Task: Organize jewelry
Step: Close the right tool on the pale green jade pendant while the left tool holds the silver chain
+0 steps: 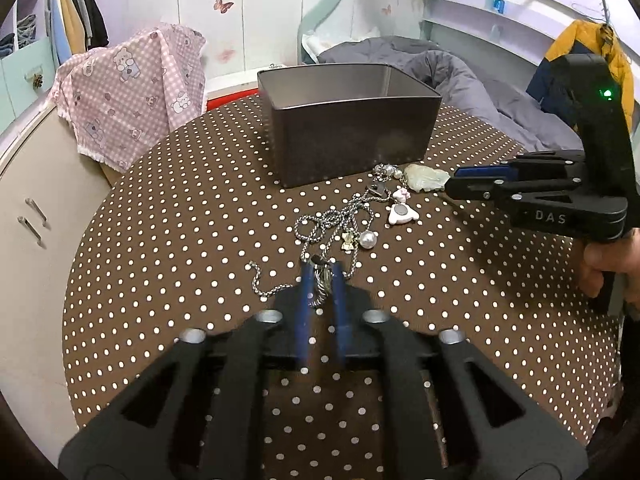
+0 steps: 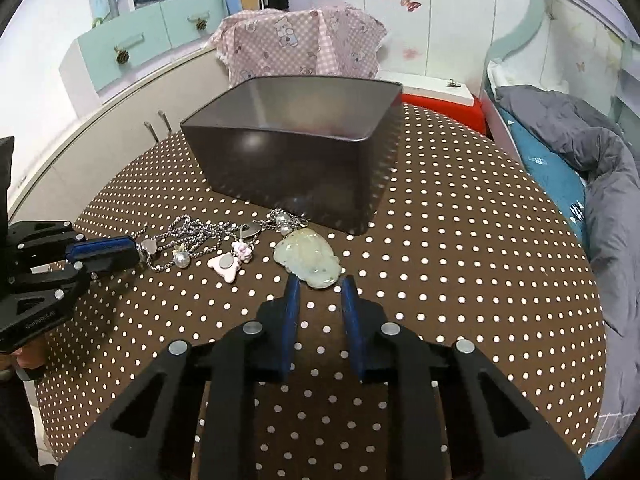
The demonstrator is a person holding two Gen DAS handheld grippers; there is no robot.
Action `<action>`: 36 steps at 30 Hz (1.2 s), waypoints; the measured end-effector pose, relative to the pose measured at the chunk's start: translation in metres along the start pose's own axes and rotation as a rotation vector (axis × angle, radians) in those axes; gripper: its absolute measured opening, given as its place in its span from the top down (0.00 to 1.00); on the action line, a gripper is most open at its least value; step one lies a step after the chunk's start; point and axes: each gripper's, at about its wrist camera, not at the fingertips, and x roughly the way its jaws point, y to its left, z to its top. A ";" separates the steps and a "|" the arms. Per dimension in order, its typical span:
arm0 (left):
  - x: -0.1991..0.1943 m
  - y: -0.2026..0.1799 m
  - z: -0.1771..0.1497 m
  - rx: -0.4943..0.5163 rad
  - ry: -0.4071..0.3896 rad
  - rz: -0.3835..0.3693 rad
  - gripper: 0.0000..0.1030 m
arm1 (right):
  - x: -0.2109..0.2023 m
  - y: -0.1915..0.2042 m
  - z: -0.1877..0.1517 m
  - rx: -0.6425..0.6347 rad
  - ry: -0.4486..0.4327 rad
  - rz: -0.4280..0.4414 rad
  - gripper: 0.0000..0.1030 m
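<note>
Jewelry (image 1: pixel 352 216) lies tangled on the dotted tabletop (image 1: pixel 160 240) just in front of the dark tin (image 1: pixel 348 120), chains knotted so single pieces are hard to separate. Left gripper (image 1: pixel 323 276) has its blue pads set about a silver ring, contact unclear. Right gripper (image 2: pixel 320 284) stands slightly apart beside the pale jade pendant (image 2: pixel 308 258), whose near edge sits between the tips. Tin's inside is half hidden.
</note>
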 end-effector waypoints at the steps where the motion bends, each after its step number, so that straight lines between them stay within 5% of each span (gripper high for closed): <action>1: -0.001 0.000 0.001 0.001 -0.011 0.018 0.28 | 0.000 -0.001 0.000 0.001 -0.001 0.004 0.79; 3: -0.004 -0.003 0.004 0.014 -0.041 0.037 0.24 | -0.001 -0.003 0.001 0.007 -0.008 0.000 0.64; 8: 0.008 -0.004 0.009 0.016 -0.014 0.045 0.25 | -0.003 0.000 0.004 0.007 -0.017 0.004 0.62; 13: 0.015 0.006 0.007 -0.034 0.013 0.005 0.64 | 0.000 0.002 0.009 0.005 -0.012 0.006 0.62; 21: 0.009 0.009 0.002 -0.048 -0.010 -0.029 0.90 | 0.012 0.006 0.015 -0.001 0.005 0.007 0.62; 28: 0.002 0.012 0.000 -0.073 -0.035 -0.044 0.96 | 0.019 0.013 0.019 -0.044 0.025 -0.013 0.76; 36: -0.001 0.008 -0.003 -0.044 -0.018 -0.041 0.95 | 0.017 0.013 0.016 -0.042 0.017 0.002 0.76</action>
